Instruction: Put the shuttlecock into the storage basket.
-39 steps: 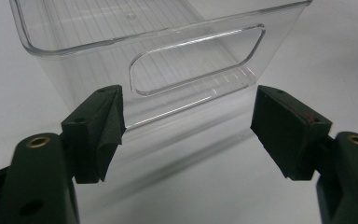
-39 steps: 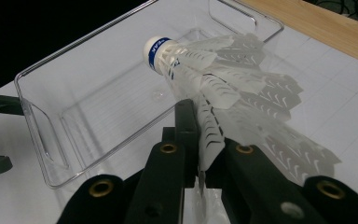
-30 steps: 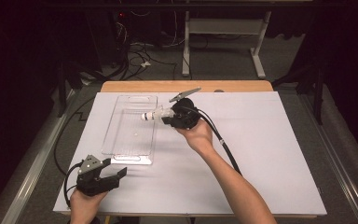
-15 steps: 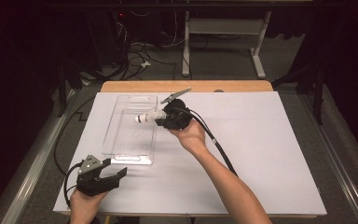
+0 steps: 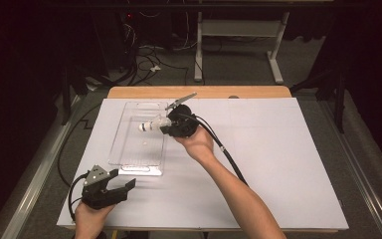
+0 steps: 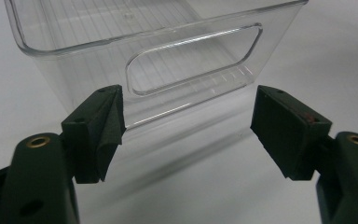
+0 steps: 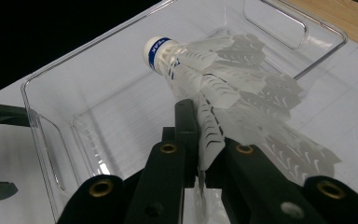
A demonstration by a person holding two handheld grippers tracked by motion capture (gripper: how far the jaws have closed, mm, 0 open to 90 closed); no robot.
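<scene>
Looking along our right tool (image 7: pixel 200 154), we see its jaws clenched on one feather of a white shuttlecock (image 7: pixel 223 88), which we hold in the air above a clear plastic bin (image 7: pixel 121 60). Round the shuttlecock's white cork runs a blue band with white letters; we can read only "EAR" on it. Below and beyond the tool, the bin has nothing lying on its ribbed floor, and a handle slot is cut in each end wall. Our left tool (image 6: pixel 186 126) rests on the white desk (image 6: pixel 335 56), released, jaws wide apart, with the bin's near end wall just ahead of them.
</scene>
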